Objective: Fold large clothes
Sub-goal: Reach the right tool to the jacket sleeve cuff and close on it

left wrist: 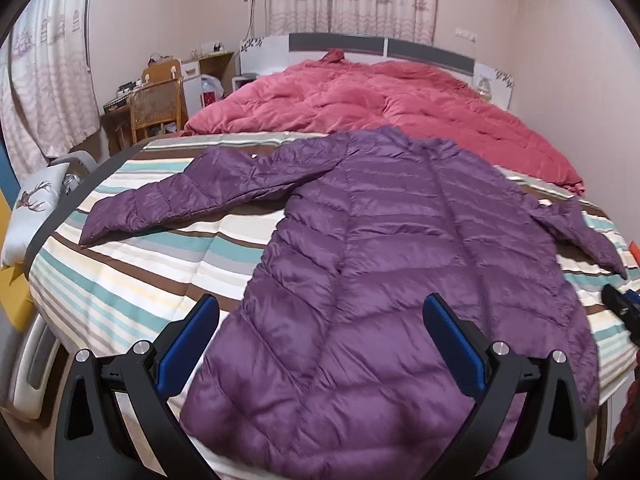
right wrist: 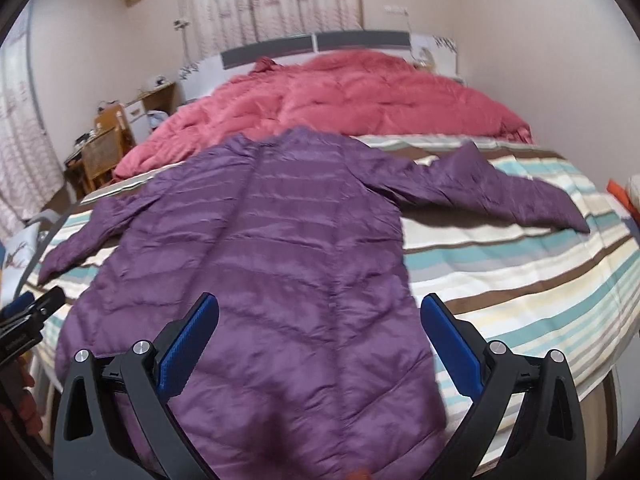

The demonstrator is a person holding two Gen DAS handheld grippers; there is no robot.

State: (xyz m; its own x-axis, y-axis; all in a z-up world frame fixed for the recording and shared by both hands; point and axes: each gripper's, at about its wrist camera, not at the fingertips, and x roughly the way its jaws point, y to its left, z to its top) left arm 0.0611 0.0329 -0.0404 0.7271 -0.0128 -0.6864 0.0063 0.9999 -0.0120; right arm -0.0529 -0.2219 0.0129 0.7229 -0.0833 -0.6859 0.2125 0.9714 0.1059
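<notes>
While spread flat and face-down on the striped bedspread (left wrist: 132, 292), purple quilted down coat (left wrist: 384, 264) with hem toward the camera, collar toward the pink duvet (left wrist: 360, 96), both sleeves splayed outward. Left tool (left wrist: 320, 344) wide open over the hem's left half, gripping nothing; right tool (right wrist: 320, 344) likewise wide open and empty over the hem's right half. Judged light, soft and puffy, with a slick shell likely to slide on itself and spring back from a crease. Best holds probably at seamed edges: left cuff (left wrist: 90, 234), right cuff (right wrist: 576, 222), or hem corners, pinching both layers. Thin single-layer pinches liable to slip. Wooden chair (left wrist: 158, 110) beside the bed, irrelevant.
</notes>
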